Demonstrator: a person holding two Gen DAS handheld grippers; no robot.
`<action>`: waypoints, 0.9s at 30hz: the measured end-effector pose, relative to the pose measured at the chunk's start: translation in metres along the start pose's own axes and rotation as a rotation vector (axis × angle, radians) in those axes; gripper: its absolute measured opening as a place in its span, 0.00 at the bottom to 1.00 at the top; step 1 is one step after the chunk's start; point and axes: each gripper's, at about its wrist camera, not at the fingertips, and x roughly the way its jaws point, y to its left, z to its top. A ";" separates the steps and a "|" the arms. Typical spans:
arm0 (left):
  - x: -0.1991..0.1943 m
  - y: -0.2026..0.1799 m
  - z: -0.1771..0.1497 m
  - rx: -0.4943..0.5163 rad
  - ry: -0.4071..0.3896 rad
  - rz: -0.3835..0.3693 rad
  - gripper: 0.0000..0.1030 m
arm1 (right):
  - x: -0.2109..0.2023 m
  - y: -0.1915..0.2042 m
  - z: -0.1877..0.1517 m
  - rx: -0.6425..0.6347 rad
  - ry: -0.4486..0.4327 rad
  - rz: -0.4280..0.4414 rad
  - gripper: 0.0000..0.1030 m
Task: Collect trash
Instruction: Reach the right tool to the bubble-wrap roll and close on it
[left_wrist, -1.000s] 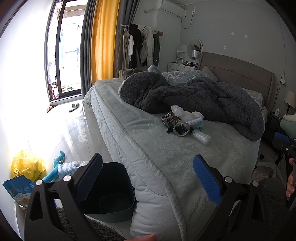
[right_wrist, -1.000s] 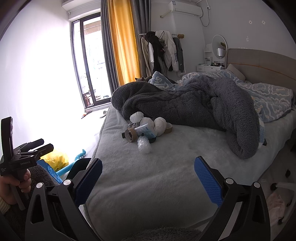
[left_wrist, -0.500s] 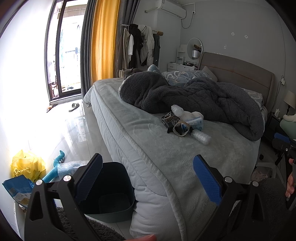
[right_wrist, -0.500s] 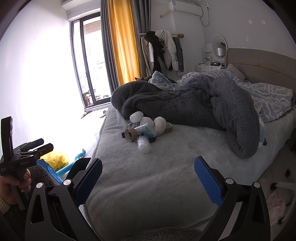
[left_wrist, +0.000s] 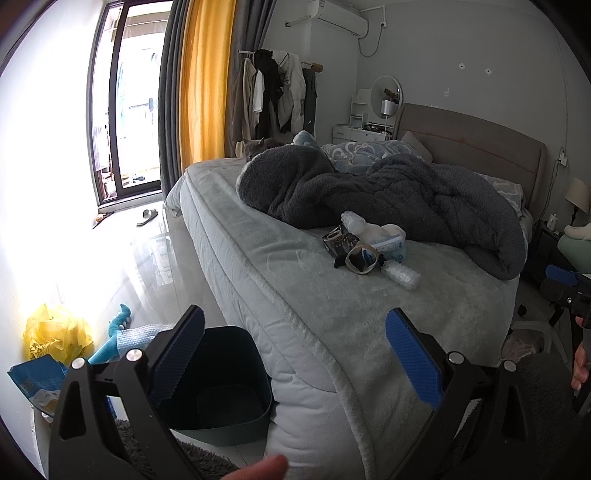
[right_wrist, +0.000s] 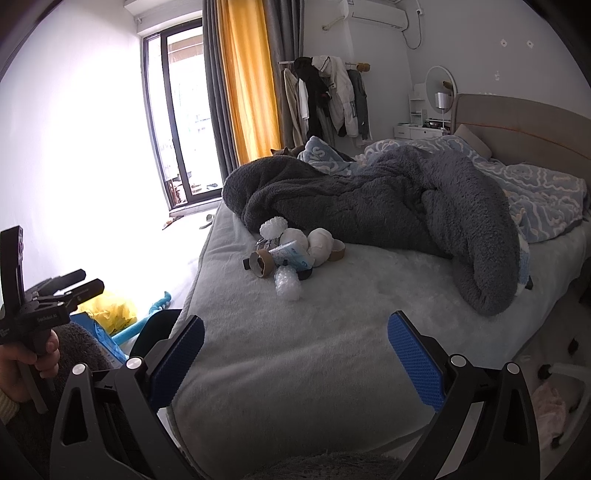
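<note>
Trash pile (right_wrist: 291, 256) on bed (right_wrist: 332, 332), near left edge, touching dark fleece blanket (right_wrist: 388, 206): cardboard tube (right_wrist: 261, 263), bubble-wrap roll (right_wrist: 287, 282), blue-white packet (right_wrist: 293, 256), white wads; dark wrapper half hidden behind.

Dark plastic bin (left_wrist: 221, 384) on floor against bed's near corner, rim partly behind left tool (left_wrist: 295, 354) (jaws spread, nothing between).

Right tool (right_wrist: 295, 356) likewise spread, empty, over fuzzy bedcover.

Yellow bag (left_wrist: 55, 332) washed out by window glare.
</note>
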 end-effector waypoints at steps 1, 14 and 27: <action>-0.002 0.004 0.002 -0.009 -0.007 -0.002 0.97 | -0.001 0.000 0.002 -0.003 0.007 0.005 0.98; 0.018 0.021 0.044 -0.021 -0.033 -0.097 0.96 | 0.027 0.020 0.028 -0.059 0.009 0.052 0.90; 0.101 0.004 0.045 0.079 0.013 -0.255 0.88 | 0.126 0.006 0.023 -0.089 0.146 0.060 0.69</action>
